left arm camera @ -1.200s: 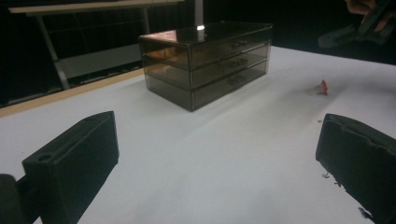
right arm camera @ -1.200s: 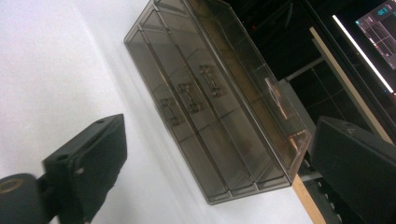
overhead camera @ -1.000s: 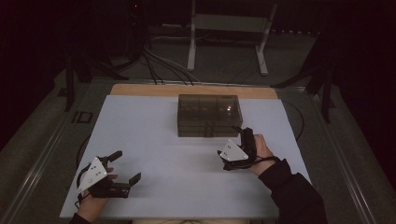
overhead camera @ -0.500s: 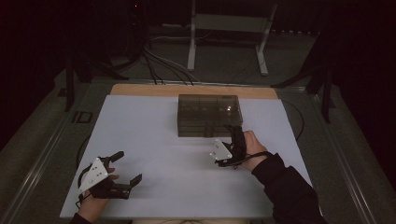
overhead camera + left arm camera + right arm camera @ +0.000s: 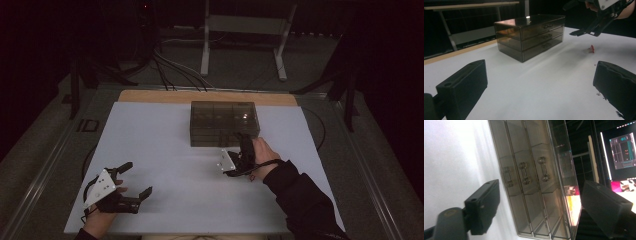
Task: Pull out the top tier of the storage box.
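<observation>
Right gripper point(image 5: 241, 141): jaws apart, nothing between the pads, and they have just been closing a little. It is rolled onto its side and points at the front face of the drawer cabinet point(image 5: 223, 123), just short of it. In the right gripper view the cabinet's three drawer handles point(image 5: 523, 173) stand side by side between the two jaws, none touched.

Drawer cabinet: smoky, see-through plastic, three drawers stacked one above another, all pushed in. It stands on the white table mat point(image 5: 165, 150), toward the far edge, right of centre. Through the walls, the drawers appear empty; the tint and the low light prevent a firm reading. The lid carries a bright reflection.

Left gripper point(image 5: 134, 182): jaws wide apart, holding nothing. It rests low over the near left corner of the mat, well apart from the cabinet, aimed toward it.

A small red object point(image 5: 591, 48) lies on the mat, below the right gripper in the left gripper view; its kind cannot be determined.
</observation>
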Demonstrator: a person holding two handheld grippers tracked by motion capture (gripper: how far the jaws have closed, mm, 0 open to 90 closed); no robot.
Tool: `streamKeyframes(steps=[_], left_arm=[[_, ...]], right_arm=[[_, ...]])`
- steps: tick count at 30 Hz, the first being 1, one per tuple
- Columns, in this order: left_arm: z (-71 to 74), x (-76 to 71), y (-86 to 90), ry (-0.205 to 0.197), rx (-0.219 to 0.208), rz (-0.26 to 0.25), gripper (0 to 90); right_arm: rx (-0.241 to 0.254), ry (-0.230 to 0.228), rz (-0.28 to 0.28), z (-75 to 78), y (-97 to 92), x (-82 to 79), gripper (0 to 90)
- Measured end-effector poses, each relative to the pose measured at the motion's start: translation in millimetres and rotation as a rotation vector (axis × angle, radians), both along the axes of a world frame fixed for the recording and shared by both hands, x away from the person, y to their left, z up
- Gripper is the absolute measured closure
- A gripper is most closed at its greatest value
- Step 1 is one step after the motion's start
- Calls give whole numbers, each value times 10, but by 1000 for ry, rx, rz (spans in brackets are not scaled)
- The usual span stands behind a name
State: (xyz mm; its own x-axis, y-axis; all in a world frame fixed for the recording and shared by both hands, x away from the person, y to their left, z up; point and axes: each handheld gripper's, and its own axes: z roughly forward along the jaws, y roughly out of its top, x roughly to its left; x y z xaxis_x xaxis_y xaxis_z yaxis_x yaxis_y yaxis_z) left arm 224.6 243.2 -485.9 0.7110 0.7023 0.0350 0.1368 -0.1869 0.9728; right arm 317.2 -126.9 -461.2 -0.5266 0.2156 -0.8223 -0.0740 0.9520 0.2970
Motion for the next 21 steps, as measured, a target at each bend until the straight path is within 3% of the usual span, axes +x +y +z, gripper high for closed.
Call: streamKeyframes(steps=[13,21], left_arm=[[0,-1,-10,-2,4,-2,2],[1,-3,-10,-1,2,-5,2]], right_arm=[[-143,-70,-34,-115,156,85,214],[-188,-166,-67,-211,215,146,372]])
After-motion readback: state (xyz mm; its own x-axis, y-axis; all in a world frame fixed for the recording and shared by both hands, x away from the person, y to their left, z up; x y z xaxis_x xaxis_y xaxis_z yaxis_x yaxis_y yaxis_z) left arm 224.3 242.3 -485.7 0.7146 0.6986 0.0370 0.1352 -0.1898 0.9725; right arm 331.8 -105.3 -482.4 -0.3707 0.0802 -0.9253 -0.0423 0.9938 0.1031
